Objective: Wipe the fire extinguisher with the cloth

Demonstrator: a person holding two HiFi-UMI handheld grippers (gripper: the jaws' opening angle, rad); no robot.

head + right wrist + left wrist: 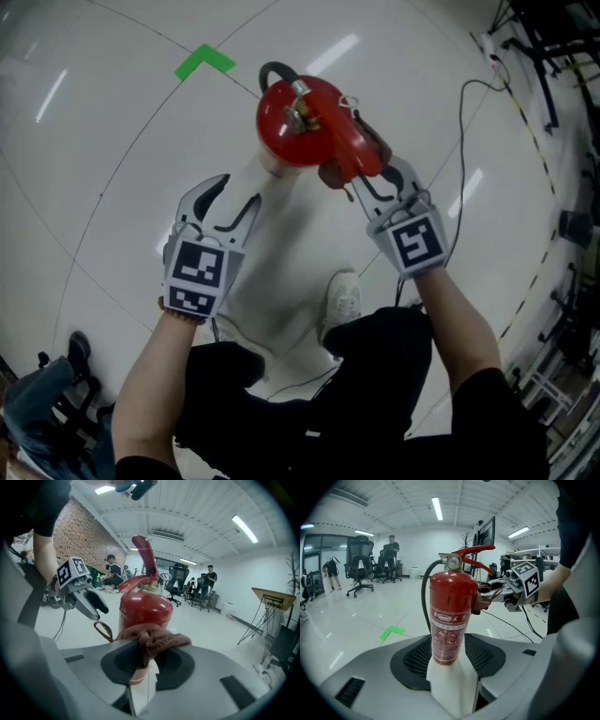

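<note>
Right gripper view: right tongs (150, 654) pinch cloth (159, 641) against fire extinguisher (143, 607).

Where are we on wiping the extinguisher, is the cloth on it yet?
Done: the right claw grips the cloth. In hand: the cloth is bunched against the fire extinguisher near its top. To do: its body lower down; how much is already wiped doesn't show. The left claw is open, clear of it.
</note>
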